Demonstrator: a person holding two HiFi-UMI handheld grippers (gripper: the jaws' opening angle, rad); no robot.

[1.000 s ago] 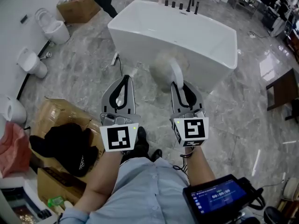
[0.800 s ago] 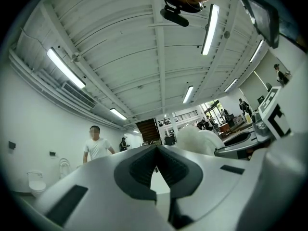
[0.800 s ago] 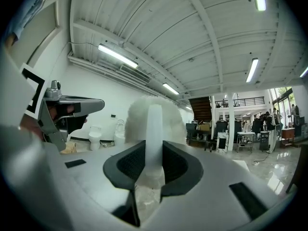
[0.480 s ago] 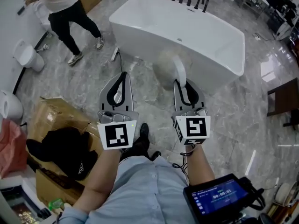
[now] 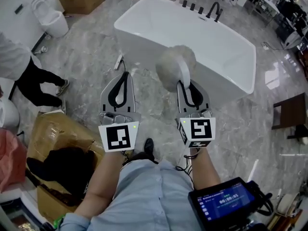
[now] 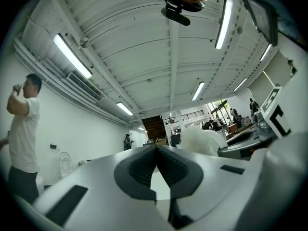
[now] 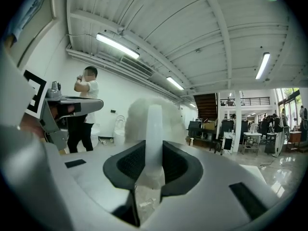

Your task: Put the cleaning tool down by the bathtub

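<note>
Far left, a person in dark trousers [image 5: 30,83] stands on the marble floor [image 5: 86,61], with a cardboard box [image 5: 50,129] just below and dark cloth lying in it. Now the left gripper [image 5: 125,76]: jaws pressed together at the tips, nothing between them, pointing up and forward. Beside it, the right gripper [image 5: 186,86] is clamped on the white handle of the cleaning tool [image 5: 174,67]. The fluffy pale head stands up beyond the jaws and shows against the near wall of the bathtub [image 5: 226,42]. The tool is in the air, not yet set down. The white tub stretches away right, dark taps [image 5: 214,11] at its far rim.
</note>
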